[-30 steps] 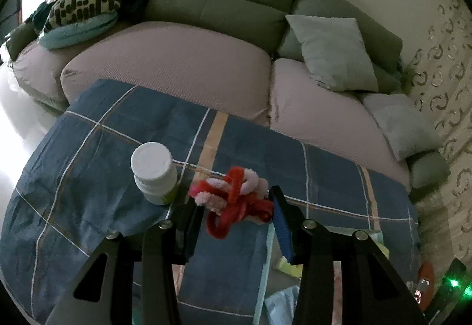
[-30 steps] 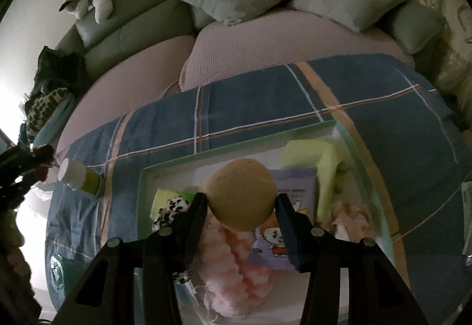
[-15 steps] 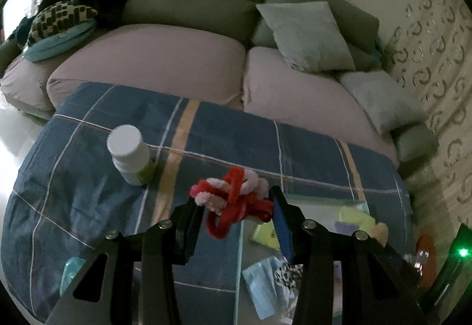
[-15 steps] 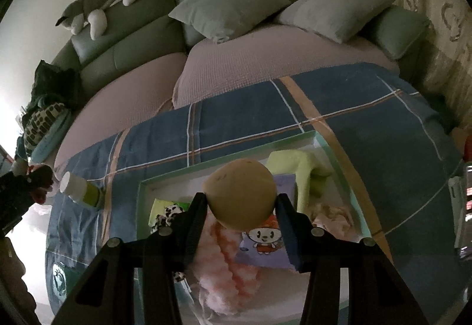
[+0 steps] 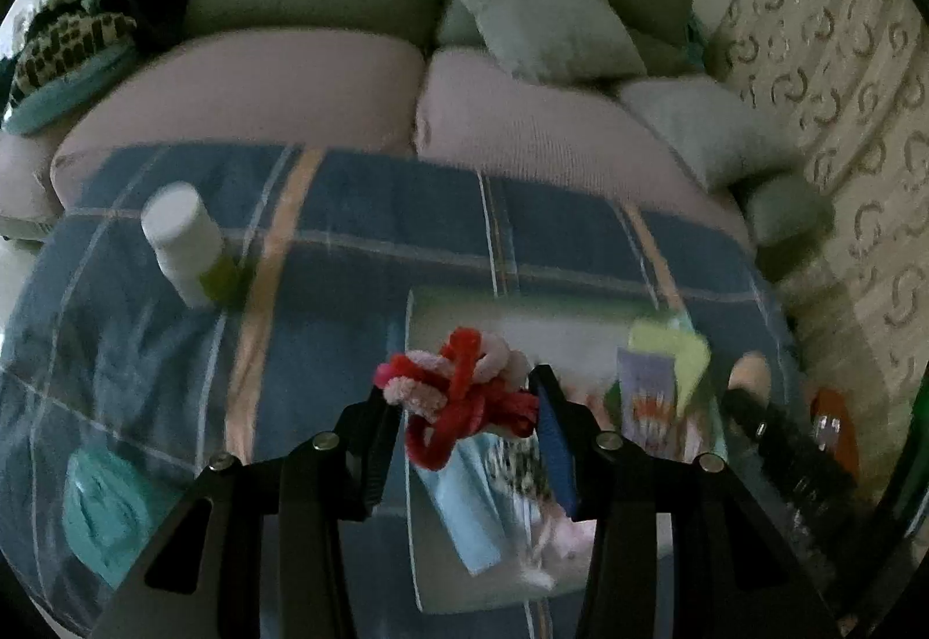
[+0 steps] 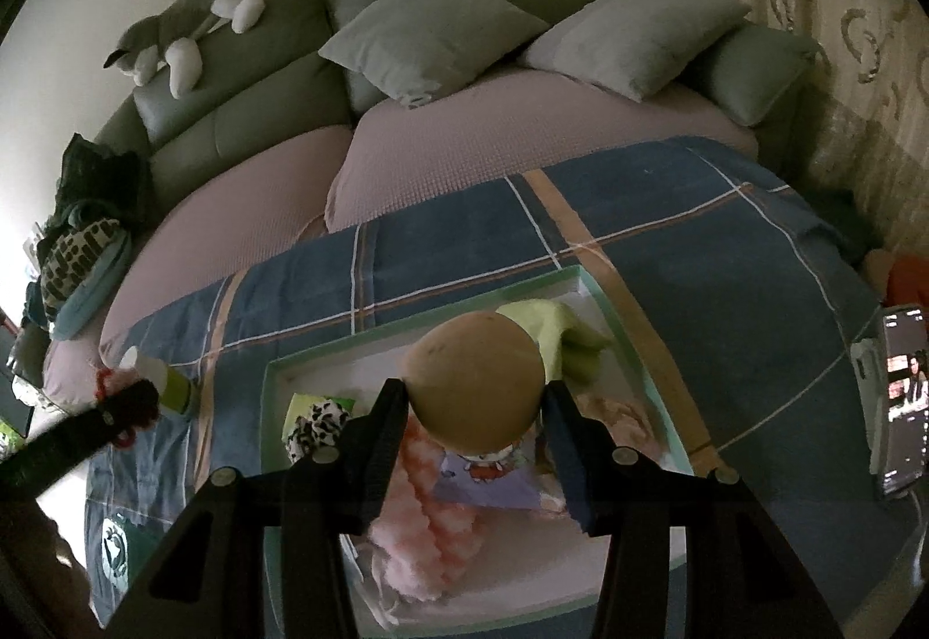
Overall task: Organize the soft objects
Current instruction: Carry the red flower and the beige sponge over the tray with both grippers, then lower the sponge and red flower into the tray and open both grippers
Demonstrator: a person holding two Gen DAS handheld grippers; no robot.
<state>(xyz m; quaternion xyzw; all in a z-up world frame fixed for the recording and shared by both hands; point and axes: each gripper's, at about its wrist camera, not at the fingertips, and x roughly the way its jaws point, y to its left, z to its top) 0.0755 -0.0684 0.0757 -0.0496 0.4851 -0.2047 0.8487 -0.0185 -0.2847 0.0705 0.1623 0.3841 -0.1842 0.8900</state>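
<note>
Red and pink fuzzy wire, all twisted in a knot (image 5: 464,395), sits squeezed between the pads of the left tongs (image 5: 464,410). A tan soft ball (image 6: 476,383) is pinched tight in the right tongs (image 6: 473,407).

A second ago the left tongs were over the blue checked blanket (image 5: 360,227), close to the white bottle (image 5: 186,244). Now they have slid sideways, and the box (image 5: 409,407) shows under them, so the bottle is far off to the side. The view is blurry. That looks like the knot is almost ready to go into the box with the other soft things.

The right tongs have lifted a little, and the ball hangs over the middle of the box. Under the ball lie a pink fluffy thing (image 6: 429,529) and a purple cartoon cloth (image 6: 493,476). A green cloth (image 6: 551,331) lies at the far end of the box, and a black-and-white spotted thing (image 6: 319,424) lies by its left wall.
</note>
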